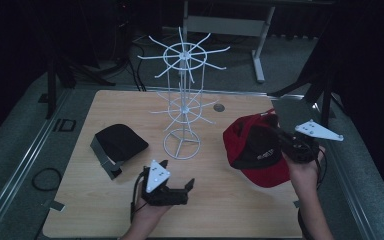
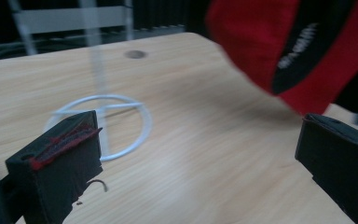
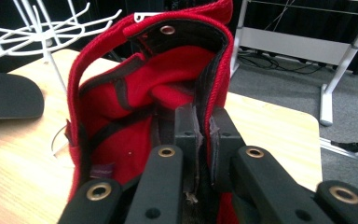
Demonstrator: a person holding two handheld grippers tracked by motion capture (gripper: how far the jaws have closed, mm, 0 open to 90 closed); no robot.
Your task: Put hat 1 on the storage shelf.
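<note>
The red fabric baseball cap with black lining (image 1: 260, 150) is lifted over the bench's right side, its edge pinched tight in the right gripper (image 3: 199, 135). Left gripper (image 1: 176, 176) sits near the front edge, jaws wide apart, holding nothing. White wire rack (image 1: 182, 95) stands mid-bench, and a black cap (image 1: 118, 142) lies toward the left.

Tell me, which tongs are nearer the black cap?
Left. The left tongs sit open on the table just right of the black cap; the right tongs are far across, clamped on the red cap.
</note>
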